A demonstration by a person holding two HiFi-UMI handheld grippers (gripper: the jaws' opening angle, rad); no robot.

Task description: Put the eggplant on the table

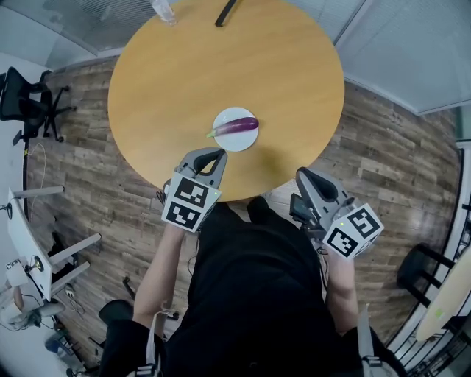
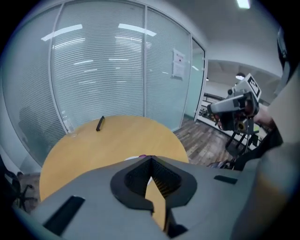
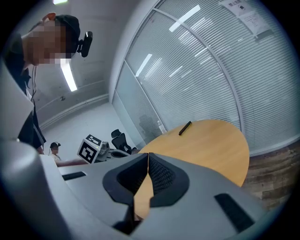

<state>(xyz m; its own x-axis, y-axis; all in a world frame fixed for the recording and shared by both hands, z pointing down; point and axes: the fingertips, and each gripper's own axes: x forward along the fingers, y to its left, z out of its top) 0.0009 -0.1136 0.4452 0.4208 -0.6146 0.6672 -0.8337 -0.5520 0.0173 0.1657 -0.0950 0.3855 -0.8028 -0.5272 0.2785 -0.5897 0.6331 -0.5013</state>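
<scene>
A purple eggplant [image 1: 239, 126] with a green stem lies on a small white plate [image 1: 224, 140] near the front of the round wooden table [image 1: 184, 74]. My left gripper [image 1: 218, 152] hovers just short of the plate's near-left rim, shut and empty. In the left gripper view its jaws [image 2: 151, 159] meet at the tips and hide nearly all of the plate. My right gripper [image 1: 303, 174] is off to the right, by the table's front edge, well apart from the plate. Its jaws [image 3: 148, 154] are shut with nothing in them.
A black pen [image 1: 226, 12] and a clear bottle [image 1: 163, 10] sit at the table's far edge. Glass walls with blinds stand behind it. A black office chair [image 1: 22, 99] is on the wood floor at the left.
</scene>
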